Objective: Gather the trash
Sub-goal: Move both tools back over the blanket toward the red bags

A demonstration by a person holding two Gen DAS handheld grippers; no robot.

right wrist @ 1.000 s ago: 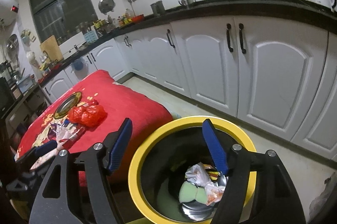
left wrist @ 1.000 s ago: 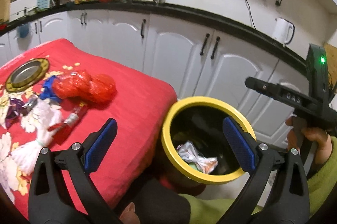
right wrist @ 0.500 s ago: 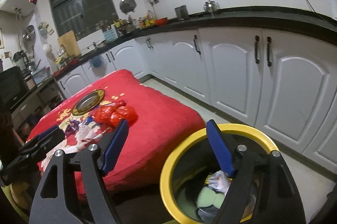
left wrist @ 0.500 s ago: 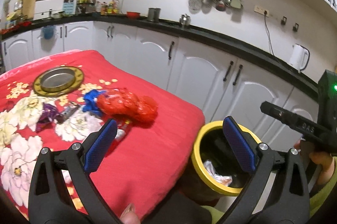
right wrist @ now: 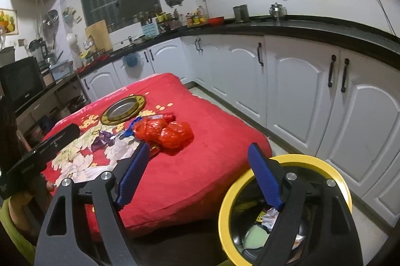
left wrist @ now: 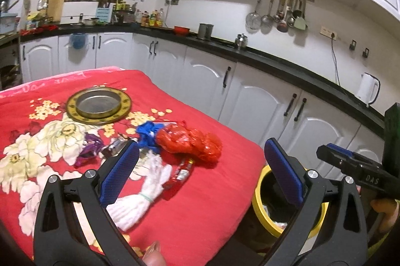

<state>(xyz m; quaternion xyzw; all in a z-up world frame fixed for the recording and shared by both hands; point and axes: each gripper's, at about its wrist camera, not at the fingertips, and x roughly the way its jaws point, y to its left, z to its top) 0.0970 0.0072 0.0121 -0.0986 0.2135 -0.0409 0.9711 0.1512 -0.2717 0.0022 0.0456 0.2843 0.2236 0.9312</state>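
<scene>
Both grippers — left (left wrist: 200,174) and right (right wrist: 201,176) — had fingers spread wide, holding nothing; only the right view showed crumpled trash inside the yellow-rimmed bin (right wrist: 231,191).

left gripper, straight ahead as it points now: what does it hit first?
Probably the red plastic bag on the red tablecloth. The left gripper is open and empty, with the bag roughly centred between its fingers. The white glove lies nearer but left of centre; depth is uncertain.

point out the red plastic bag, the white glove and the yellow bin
red plastic bag (left wrist: 190,144), left wrist view, middle of the crumpled bag
white glove (left wrist: 150,178), left wrist view, on the palm
yellow bin (right wrist: 322,162), right wrist view, far side of the yellow rim
</scene>
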